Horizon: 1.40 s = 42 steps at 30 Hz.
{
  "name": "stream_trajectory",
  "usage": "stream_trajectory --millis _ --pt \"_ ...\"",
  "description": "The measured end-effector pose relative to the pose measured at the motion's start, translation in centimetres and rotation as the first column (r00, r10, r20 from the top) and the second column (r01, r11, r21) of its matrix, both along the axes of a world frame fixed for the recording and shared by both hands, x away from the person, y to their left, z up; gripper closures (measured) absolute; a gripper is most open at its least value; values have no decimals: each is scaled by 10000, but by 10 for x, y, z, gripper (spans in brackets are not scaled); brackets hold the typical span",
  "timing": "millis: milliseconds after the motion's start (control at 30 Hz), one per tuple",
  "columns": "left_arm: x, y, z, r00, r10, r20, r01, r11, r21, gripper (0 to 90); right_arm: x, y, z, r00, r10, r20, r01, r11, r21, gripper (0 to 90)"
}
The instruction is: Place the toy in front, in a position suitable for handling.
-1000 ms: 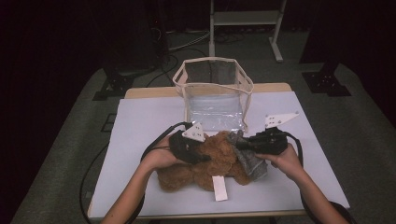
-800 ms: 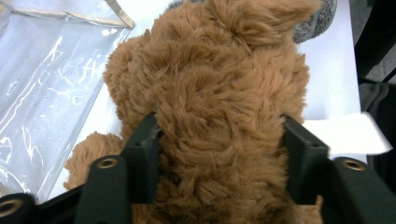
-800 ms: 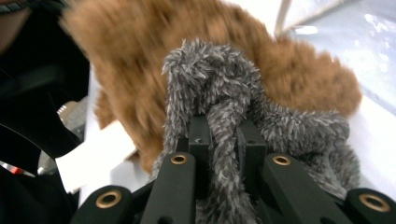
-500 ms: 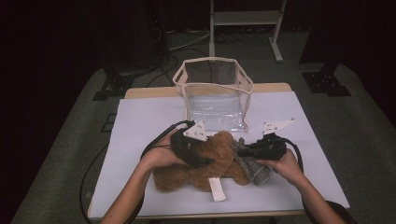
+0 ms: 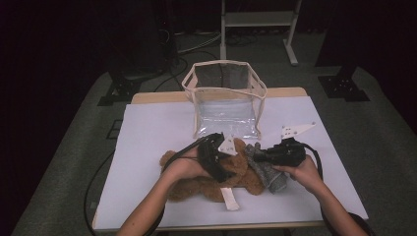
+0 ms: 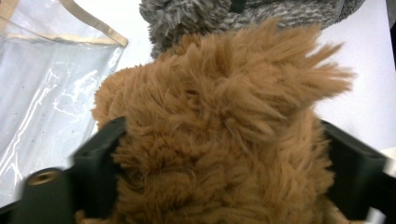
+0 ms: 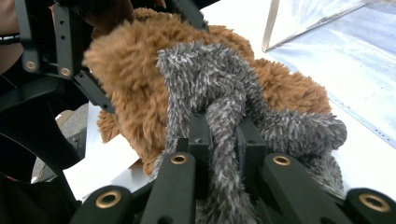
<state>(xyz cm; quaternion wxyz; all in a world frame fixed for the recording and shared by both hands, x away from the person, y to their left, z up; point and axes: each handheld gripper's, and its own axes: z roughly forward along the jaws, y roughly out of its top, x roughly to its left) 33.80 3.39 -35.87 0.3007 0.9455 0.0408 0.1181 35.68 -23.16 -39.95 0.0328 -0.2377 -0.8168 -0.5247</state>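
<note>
The brown plush toy [image 5: 216, 177] looks light, soft and squashy — it will likely give under any squeeze and sag where nothing supports it, so a hold on a thick part such as the head or body should carry it better than one on a limb. Its long fur should keep it from slipping out of the jaws.

It is shaggy and tan-brown, with a white label sticking out toward the front edge of the table [image 5: 147, 137]. Part of it is wrapped in a grey knitted, fuzzy garment [image 5: 268, 172] on its right side. The toy lies near the front edge, just in front of the clear plastic bag [image 5: 227, 105] that stands open at the middle of the table.

The left gripper [image 5: 216, 160] straddles the brown fur with its 2 jaws spread wide; they have just been opening, with the toy's bulk between them but not pinched. The right gripper [image 7: 219, 135] is clamped tight on a strand of the grey garment — the fabric is pinched between its jaws.
</note>
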Motion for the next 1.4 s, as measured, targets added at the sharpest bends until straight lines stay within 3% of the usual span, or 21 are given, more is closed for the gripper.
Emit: stream_trajectory --millis 33,133,233,400,533,667,767,800,833,867,900,933,967,1000,1100,1267,1300,1333,1367,1400 --pt "-1 -1 0 10000 -21 -40 22 10000 89 178 0 0 0 10000 0 0 0 10000 0 791" --pt "-3 -2 0 9999 -62 107 60 9997 249 389 0 0 0 10000 21 -10 -21 10000 13 790" --pt "-2 4 6 10000 -60 10 60 9997 -219 480 -1 0 1 10000 48 36 -49 9999 114 790" --pt "-1 15 21 9993 -253 -273 216 9918 -1256 515 -2 -3 10 9998 73 167 -76 9997 212 790" --pt "-6 7 26 9953 -861 -451 766 9804 -1813 514 -9 -11 26 9983 10 576 -34 9991 411 791" --pt "-11 -8 26 9892 -1383 -482 1268 9735 -1905 511 -23 -22 39 9949 -37 1013 3 9994 337 791" --pt "-10 -19 24 9862 -1584 -485 1470 9717 -1849 511 -29 -31 34 9959 -150 887 125 9995 290 791" --pt "-9 -24 24 9854 -1600 -574 1466 9709 -1892 511 -34 -39 24 9975 -271 659 252 9993 290 791" --pt "-9 -24 24 9854 -1600 -574 1466 9709 -1892 509 -34 -39 24 9975 -271 659 252 9993 290 791" --pt "-8 -27 24 9855 -1586 -603 1449 9716 -1872 505 -38 -47 10 9987 -409 318 401 9989 246 791" --pt "-7 -30 24 9852 -1590 -642 1450 9725 -1821 505 -38 -47 10 9987 -409 318 401 9989 246 791" --pt "-6 -32 23 9851 -1595 -644 1459 9730 -1786 495 -42 -52 -6 9988 -473 -82 472 9988 -89 791" --pt "-5 -33 23 9849 -1601 -667 1461 9731 -1783 495 -42 -52 -6 9988 -473 -82 472 9988 -89 791" --pt "-5 -34 21 9845 -1589 -737 1440 9738 -1760 484 -46 -58 -19 9980 -518 -369 502 9977 -450 791" --pt "-4 -34 20 9832 -1625 -833 1465 9744 -1706 452 -48 -67 -22 9964 -745 -415 729 9966 -390 791" --pt "-4 -32 24 9868 -1449 -729 1332 9803 -1456 372 -46 -81 -7 9926 -1217 29 1217 9920 -329 791" --pt "-4 -32 24 9873 -1392 -770 1268 9809 -1473 346 -45 -81 -4 9918 -1273 129 1278 9909 -435 791" --pt "-4 -31 25 9871 -1411 -758 1289 9806 -1477 307 -42 -83 -3 9893 -1426 306 1447 9858 -857 790" --pt "-5 -29 26 9874 -1381 -768 1250 9799 -1557 307 -42 -83 -3 9893 -1426 306 1447 9858 -857 790" --pt "-6 -24 31 9870 -1428 -734 1293 9780 -1638 276 -38 -87 -7 9865 -1624 220 1639 9795 -1167 789"
